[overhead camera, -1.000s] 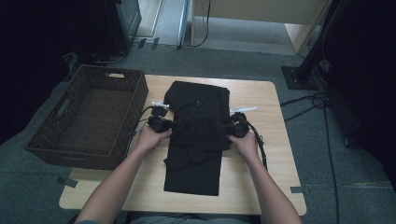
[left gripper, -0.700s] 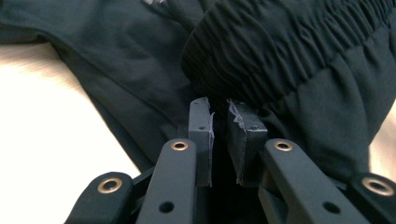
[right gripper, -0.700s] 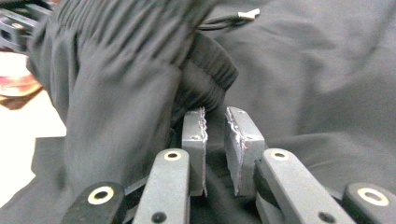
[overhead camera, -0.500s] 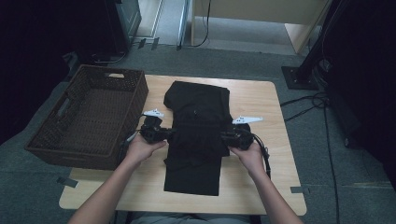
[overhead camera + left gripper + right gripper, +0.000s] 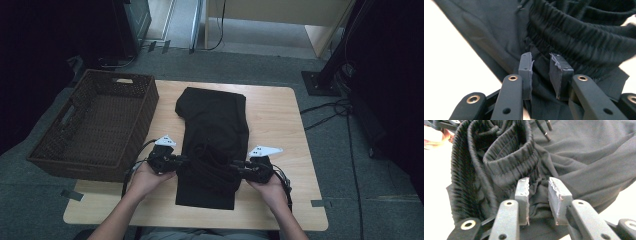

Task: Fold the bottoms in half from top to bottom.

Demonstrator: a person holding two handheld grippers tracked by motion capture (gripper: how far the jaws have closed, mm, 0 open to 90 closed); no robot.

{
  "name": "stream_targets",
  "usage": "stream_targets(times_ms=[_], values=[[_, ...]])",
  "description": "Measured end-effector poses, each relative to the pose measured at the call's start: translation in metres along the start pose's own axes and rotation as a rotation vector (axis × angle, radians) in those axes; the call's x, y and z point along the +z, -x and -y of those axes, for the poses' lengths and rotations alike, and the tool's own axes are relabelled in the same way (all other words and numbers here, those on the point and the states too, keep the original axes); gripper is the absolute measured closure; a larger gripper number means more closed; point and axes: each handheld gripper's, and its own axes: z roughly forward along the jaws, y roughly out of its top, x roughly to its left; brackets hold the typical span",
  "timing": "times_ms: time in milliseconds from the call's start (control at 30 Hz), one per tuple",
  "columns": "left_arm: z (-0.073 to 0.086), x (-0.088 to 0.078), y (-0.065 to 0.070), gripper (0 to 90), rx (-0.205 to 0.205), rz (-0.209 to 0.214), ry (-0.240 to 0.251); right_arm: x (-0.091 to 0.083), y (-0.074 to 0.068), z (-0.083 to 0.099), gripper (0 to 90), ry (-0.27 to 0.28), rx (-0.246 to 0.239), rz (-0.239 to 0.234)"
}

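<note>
Jaws of both grippers have just been opening and stand narrowly apart, cloth lying between the pads without being pinched. Left gripper (image 5: pixel 181 161) sits at the left edge of the folded black fabric trousers (image 5: pixel 215 135), right gripper (image 5: pixel 239 166) at their right edge, both at the gathered elastic waistband (image 5: pixel 506 162), which is folded up over the legs. These trousers lie along the middle of the light wooden tabletop (image 5: pixel 280 125), reaching close to its near edge. One dark brown woven basket (image 5: pixel 95 125) overhangs the tabletop's left edge.
</note>
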Motion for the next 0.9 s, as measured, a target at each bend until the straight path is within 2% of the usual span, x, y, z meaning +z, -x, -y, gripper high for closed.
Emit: stream_targets(times_ms=[100,233,300,367,433,500,533,600,667,733,800,900], values=[[0.0,-0.004,-0.004,71.2,-0.005,-0.013,0.015,-0.006,-0.004,0.0,67.9,0.013,-0.022,0.035],[-0.005,-0.001,-0.014,73.5,-0.036,-0.019,0.041,-0.007,0.0,-0.005,71.3,0.047,-0.014,0.056],[-0.01,0.003,-0.018,76.3,-0.038,-0.03,0.04,-0.003,0.005,-0.007,75.6,0.044,0.0,0.065],[-0.016,0.007,-0.023,81.0,-0.063,-0.011,0.055,0.0,0.01,-0.01,80.7,0.048,0.032,0.063],[-0.023,0.012,-0.026,85.4,-0.063,-0.013,0.052,0.004,0.015,-0.015,81.7,0.041,0.071,0.062],[-0.027,0.018,-0.026,88.4,-0.091,0.0,0.054,0.01,0.019,-0.018,81.9,0.038,0.096,0.056],[-0.028,0.02,-0.026,89.0,-0.092,0.01,0.053,0.012,0.019,-0.019,81.6,0.035,0.102,0.053],[-0.027,0.023,-0.023,89.3,-0.088,0.029,0.051,0.017,0.018,-0.02,79.3,0.029,0.096,0.051],[-0.024,0.024,-0.017,89.3,-0.055,0.053,0.041,0.02,0.016,-0.02,77.0,0.023,0.102,0.037],[-0.021,0.018,-0.012,88.3,-0.033,0.075,0.036,0.019,0.012,-0.018,74.5,0.01,0.1,0.021],[-0.017,0.014,-0.009,86.5,-0.033,0.094,0.038,0.016,0.008,-0.015,70.6,0.0,0.093,0.014],[-0.008,0.01,0.0,84.0,-0.018,0.085,0.027,0.011,0.0,-0.005,66.5,-0.013,0.08,0.003]])
